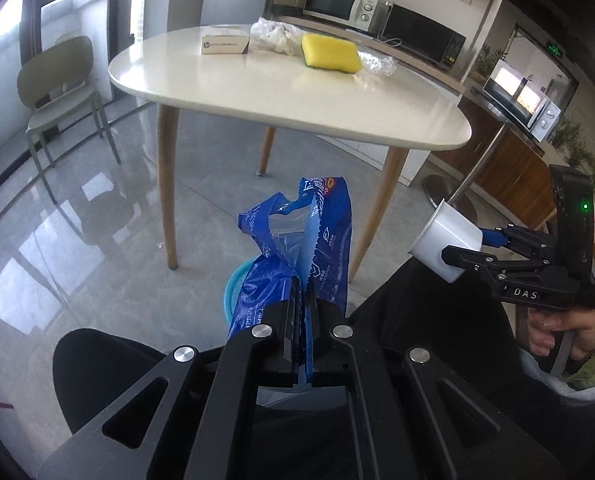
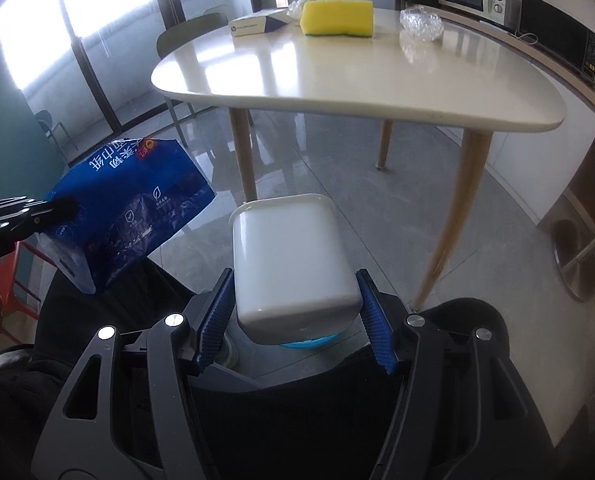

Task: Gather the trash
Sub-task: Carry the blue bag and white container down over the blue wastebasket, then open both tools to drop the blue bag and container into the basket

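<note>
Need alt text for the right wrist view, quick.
The right gripper holds a white tub over the floor. At left, the left gripper holds a blue wrapper. Behind, a table carries a sponge and a box.

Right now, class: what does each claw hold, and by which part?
Left claw pinches the blue wrapper by its lower crumpled end. Right claw grips the white cup across its sides near the base.
</note>
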A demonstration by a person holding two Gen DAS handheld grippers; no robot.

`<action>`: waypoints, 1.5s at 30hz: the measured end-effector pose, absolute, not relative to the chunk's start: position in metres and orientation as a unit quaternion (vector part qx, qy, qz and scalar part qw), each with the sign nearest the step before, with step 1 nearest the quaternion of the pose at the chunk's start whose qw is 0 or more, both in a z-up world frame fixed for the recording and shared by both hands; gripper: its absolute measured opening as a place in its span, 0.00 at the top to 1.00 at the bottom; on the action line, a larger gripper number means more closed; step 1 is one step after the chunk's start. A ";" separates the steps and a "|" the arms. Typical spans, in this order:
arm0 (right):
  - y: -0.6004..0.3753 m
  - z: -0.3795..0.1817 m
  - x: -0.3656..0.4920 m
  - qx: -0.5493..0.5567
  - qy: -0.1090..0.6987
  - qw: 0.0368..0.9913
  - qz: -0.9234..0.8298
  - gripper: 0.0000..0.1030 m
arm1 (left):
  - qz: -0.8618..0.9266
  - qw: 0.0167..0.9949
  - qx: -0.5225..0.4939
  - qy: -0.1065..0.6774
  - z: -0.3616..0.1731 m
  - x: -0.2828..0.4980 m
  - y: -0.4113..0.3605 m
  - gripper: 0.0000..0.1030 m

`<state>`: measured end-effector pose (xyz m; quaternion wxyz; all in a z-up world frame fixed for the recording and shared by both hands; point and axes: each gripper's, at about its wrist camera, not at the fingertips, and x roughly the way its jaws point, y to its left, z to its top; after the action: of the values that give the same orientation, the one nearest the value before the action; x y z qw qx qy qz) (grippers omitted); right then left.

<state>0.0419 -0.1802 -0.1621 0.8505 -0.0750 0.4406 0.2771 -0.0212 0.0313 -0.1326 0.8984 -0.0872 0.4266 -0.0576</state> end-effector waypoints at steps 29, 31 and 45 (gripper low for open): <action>-0.125 -0.287 0.104 -0.091 0.562 0.785 0.244 0.45 | -0.028 0.837 -0.104 0.536 -0.271 0.044 0.037 0.99; -0.124 -0.293 0.109 -0.084 0.569 0.783 0.237 0.45 | -0.030 0.832 -0.109 0.543 -0.277 0.049 0.037 0.99; -0.095 -0.339 0.151 -0.084 0.609 0.759 0.214 0.45 | -0.022 0.812 -0.146 0.565 -0.310 0.082 0.039 0.99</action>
<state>0.1513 -0.0951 -0.3391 0.7594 -0.0843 0.6086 0.2140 0.0817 0.0389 -0.3100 0.8118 -0.1464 0.5648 -0.0217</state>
